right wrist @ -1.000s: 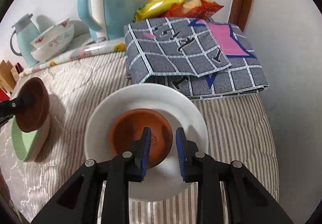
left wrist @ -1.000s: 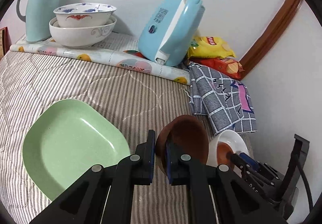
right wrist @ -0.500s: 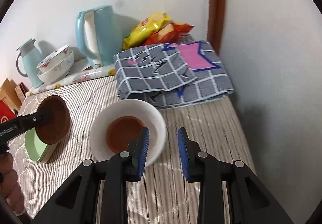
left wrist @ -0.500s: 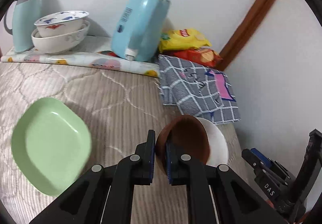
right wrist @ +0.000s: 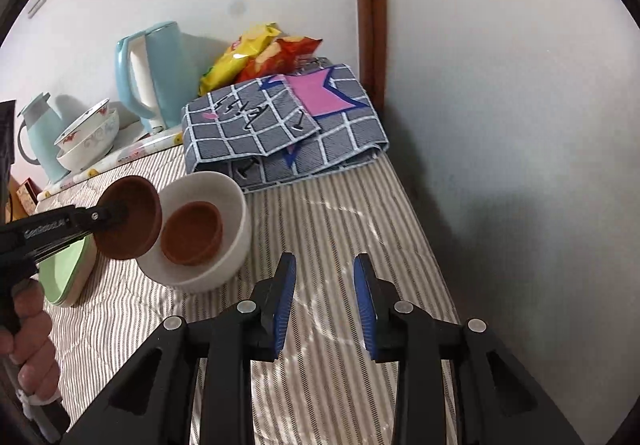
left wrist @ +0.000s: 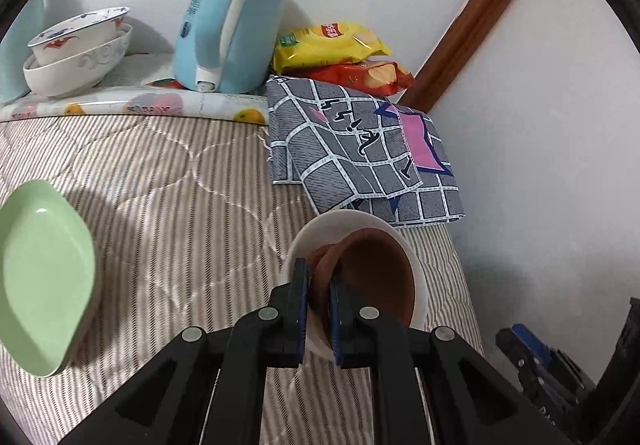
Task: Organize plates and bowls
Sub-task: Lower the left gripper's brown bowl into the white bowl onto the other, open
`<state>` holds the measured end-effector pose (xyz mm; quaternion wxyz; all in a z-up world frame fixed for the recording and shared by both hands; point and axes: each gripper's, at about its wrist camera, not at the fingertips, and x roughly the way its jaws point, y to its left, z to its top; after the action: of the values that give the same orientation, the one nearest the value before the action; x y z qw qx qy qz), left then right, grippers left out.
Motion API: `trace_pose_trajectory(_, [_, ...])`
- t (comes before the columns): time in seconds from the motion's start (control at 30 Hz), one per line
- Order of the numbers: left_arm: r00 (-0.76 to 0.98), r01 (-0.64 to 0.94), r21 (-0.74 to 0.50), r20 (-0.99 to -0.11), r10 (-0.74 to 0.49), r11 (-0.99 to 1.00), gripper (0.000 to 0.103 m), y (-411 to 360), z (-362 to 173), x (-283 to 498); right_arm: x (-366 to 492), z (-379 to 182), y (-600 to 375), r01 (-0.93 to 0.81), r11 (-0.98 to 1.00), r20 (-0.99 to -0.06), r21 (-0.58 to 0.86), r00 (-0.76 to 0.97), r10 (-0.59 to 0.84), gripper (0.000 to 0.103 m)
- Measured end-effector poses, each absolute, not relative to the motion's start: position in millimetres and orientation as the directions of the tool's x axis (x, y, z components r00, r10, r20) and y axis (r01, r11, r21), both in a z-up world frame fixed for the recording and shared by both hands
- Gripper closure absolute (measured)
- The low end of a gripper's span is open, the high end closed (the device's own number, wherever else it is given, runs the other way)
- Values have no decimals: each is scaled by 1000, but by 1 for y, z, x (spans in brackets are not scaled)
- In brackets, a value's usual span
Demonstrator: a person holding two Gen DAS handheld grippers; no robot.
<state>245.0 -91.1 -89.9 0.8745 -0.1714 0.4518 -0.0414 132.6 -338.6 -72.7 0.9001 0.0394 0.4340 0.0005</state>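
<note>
My left gripper (left wrist: 319,285) is shut on the rim of a dark brown bowl (left wrist: 376,277) and holds it tilted just above a white bowl (left wrist: 320,233). In the right wrist view the held brown bowl (right wrist: 128,223) hangs at the white bowl's (right wrist: 236,221) left rim, and a second brown bowl (right wrist: 192,233) lies inside the white one. A green plate (left wrist: 40,277) sits at the left on the striped cloth. My right gripper (right wrist: 325,299) is open and empty, to the right of the white bowl and nearer the camera.
Two stacked patterned bowls (left wrist: 76,53) stand at the back left beside a blue kettle (left wrist: 232,21). Snack bags (left wrist: 336,49) and a folded checked cloth (left wrist: 360,149) lie at the back right. A wall (right wrist: 520,125) bounds the right side.
My left gripper has carried the brown bowl to the right, over the white bowl. My right gripper has drawn back from the white bowl and stands wider open.
</note>
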Motion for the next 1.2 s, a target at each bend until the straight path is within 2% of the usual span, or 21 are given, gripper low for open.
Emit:
trace_pose_trajectory(0.5, [523,-104,-307,-826,-210,946,93,-110,-121,271,145,-95,-356,51,995,-806,87,591,40,73])
trace_pose_trajectory(0.93, [517,-101,-335,-822,-239,937,93,-110,-127,278,155,-100,-351,40,996,-811,78,584,40,73])
trace_pose_trajectory(1.2, [484,-60,-342,-832,-272,938,83,-115,-124,277,157,-97,-341,22,996,-810,83,584,54,73])
